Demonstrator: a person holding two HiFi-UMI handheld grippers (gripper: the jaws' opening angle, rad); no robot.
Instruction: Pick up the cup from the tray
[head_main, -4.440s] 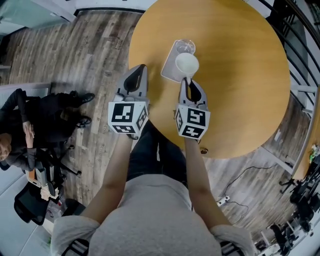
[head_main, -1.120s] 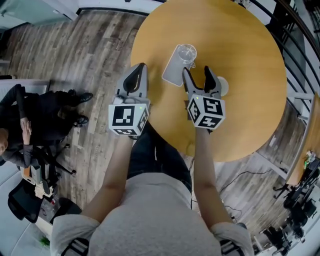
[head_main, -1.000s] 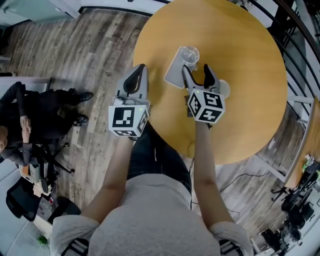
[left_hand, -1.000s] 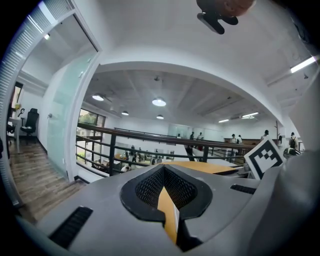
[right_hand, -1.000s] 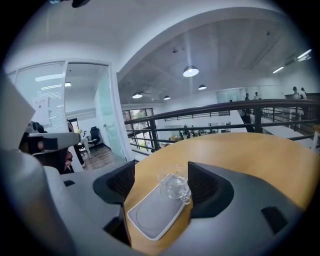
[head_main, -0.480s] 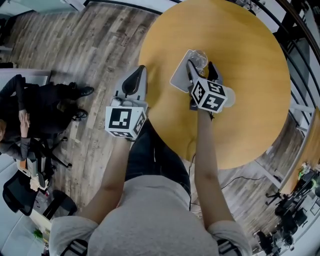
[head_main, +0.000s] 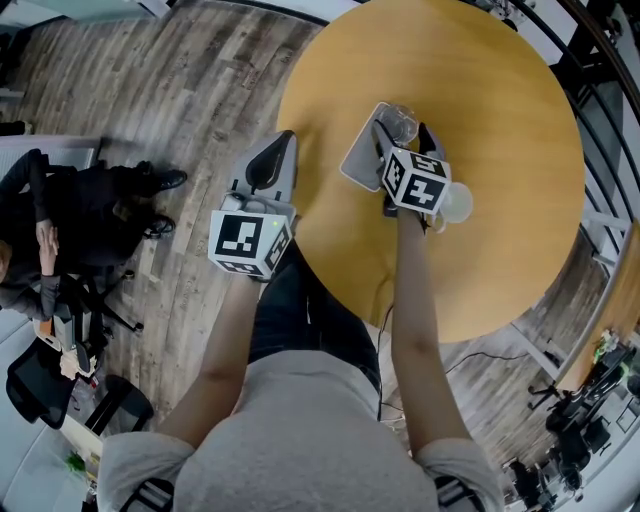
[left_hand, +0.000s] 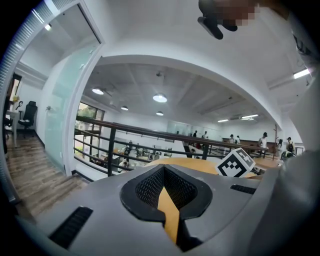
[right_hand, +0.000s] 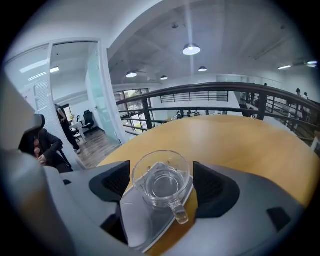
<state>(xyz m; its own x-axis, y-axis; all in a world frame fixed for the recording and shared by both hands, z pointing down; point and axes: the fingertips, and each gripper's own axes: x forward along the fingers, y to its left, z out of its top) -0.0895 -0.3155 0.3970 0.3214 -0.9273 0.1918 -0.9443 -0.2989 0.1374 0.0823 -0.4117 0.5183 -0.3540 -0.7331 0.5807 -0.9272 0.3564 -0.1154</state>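
A clear glass cup (head_main: 401, 120) (right_hand: 161, 175) with a small handle stands on the far end of a grey tray (head_main: 358, 162) (right_hand: 140, 222) on the round wooden table (head_main: 500, 90). My right gripper (head_main: 402, 131) (right_hand: 162, 186) is open. Its jaws have just been opening and now stand on either side of the glass cup, with a gap between each pad and the glass. My left gripper (head_main: 268, 160) (left_hand: 167, 200) is shut on nothing and hangs off the table's left edge, over the floor.
A white cup (head_main: 455, 203) stands on the table just right of my right gripper. A person in black (head_main: 70, 235) sits on the wooden floor side at the far left. A dark railing (right_hand: 210, 95) runs behind the table.
My right gripper has moved from beside the white cup up to the tray and sunk around the glass cup, its jaws wider. The left gripper has stayed where it was.
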